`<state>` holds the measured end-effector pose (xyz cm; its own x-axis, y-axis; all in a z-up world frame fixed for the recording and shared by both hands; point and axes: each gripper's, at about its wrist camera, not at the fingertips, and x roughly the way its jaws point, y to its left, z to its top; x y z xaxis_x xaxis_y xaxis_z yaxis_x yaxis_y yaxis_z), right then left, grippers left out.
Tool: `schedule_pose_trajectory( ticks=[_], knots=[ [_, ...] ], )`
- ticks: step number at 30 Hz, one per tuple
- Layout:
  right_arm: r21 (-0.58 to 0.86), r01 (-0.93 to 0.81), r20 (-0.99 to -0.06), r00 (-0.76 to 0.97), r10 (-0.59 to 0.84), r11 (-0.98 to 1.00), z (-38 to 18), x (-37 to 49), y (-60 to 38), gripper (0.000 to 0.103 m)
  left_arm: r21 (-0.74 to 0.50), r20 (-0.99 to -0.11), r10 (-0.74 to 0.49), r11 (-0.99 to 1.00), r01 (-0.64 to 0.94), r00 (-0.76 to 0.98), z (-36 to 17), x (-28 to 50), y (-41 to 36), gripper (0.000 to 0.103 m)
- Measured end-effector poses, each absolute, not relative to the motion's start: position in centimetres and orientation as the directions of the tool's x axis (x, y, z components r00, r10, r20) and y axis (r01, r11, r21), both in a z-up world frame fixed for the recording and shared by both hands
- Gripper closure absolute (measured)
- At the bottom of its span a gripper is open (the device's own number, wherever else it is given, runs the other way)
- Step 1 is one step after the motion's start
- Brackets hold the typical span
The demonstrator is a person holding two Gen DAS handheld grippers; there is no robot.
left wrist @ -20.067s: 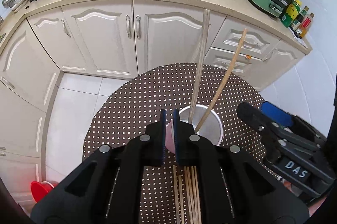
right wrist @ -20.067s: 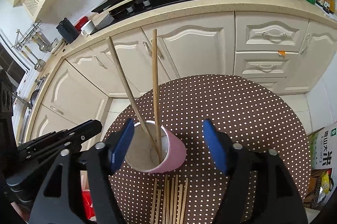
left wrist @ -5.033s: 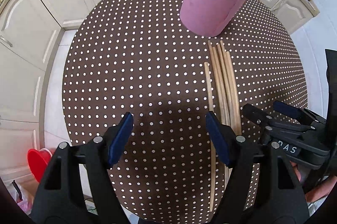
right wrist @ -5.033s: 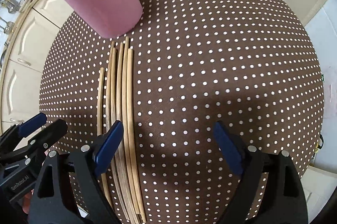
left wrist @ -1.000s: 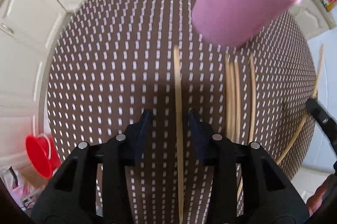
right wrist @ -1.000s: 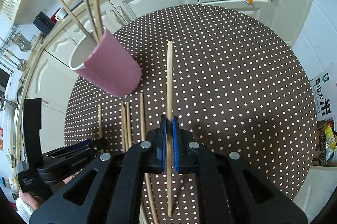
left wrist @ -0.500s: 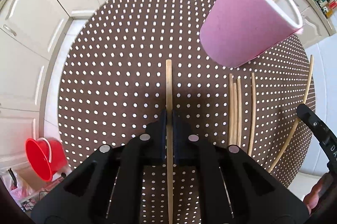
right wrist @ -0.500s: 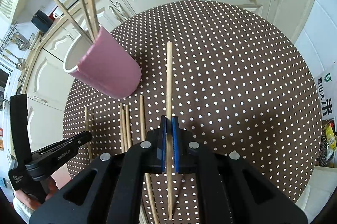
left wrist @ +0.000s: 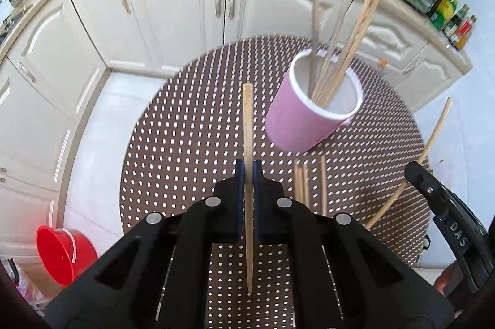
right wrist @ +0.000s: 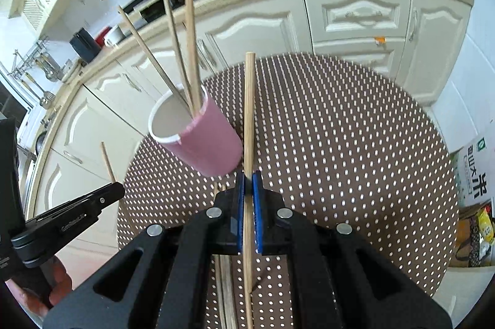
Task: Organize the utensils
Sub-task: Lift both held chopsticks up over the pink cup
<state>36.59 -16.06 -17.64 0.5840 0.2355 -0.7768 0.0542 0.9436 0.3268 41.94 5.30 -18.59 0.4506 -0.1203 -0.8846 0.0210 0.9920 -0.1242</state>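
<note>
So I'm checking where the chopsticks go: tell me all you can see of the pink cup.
The pink cup is a plain cylinder with a pink outer wall, white rim and white inside, material unclear. It stands upright on the brown polka-dot table, mouth open. Several wooden chopsticks stand in it, leaning on its rim. More chopsticks lie on the cloth just before its base. Neither tool touches it.

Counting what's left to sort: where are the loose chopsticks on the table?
In the left wrist view, the loose chopsticks lie on the dotted table just below the pink cup, right of the left gripper.
</note>
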Motion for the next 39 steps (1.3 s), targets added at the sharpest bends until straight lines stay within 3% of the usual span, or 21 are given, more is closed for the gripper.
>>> schedule_pose_trajectory(
  ticks=[21, 32, 39],
  knots=[
    [0.365, -0.031, -0.582, 0.773, 0.254, 0.930, -8.3, 38.6, -16.9, 0.099, -0.115, -0.760, -0.166, 0.986, 0.122, 0.628, -7.0, 40.8, 4.4, 0.097],
    [0.370, -0.060, -0.520, 0.814, 0.260, 0.927, -5.1, 40.7, -17.0, 0.099, -0.085, -0.658, -0.174, 0.984, 0.157, 0.733, -1.1, 40.4, 3.2, 0.097],
    [0.351, -0.075, -0.516, 0.816, 0.260, 0.933, -4.7, 42.7, -16.2, 0.099, -0.096, -0.644, -0.195, 0.980, 0.176, 0.740, -0.2, 41.8, 2.2, 0.097]
  ],
)
